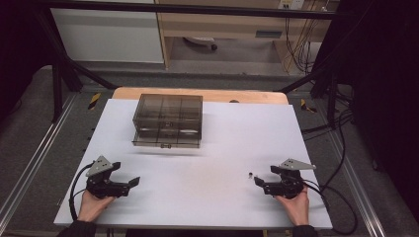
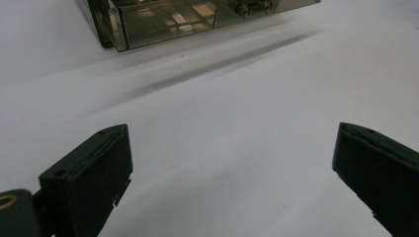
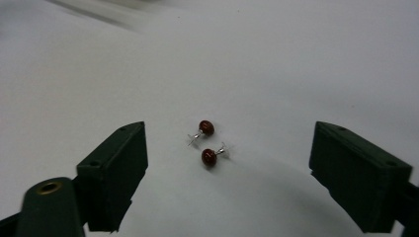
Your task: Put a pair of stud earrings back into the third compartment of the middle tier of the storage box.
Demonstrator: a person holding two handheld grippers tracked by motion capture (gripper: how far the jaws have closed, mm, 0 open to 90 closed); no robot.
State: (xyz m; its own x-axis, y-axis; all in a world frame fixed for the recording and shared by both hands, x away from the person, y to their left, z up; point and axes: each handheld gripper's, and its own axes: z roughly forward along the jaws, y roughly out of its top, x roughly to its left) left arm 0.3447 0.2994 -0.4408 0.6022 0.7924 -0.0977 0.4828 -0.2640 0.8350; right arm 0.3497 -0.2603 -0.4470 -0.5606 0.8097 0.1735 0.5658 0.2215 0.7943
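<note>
Red bead earrings (image 3: 208,143), a pair, lie loose on the white table (image 1: 207,187) between the wide-open jaws of the right gripper (image 3: 227,173), not yet gripped. Left gripper (image 2: 232,173) gapes empty. Smoky plastic organiser box (image 1: 168,120) sits well apart, apparently shut; everything remains undone.

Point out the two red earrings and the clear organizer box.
upper red earring (image 3: 206,127), right gripper view, on its bead.
lower red earring (image 3: 209,157), right gripper view, on its bead.
clear organizer box (image 1: 168,107), high view, on its lid.

no readable text, labels, brands or numbers anywhere
</note>
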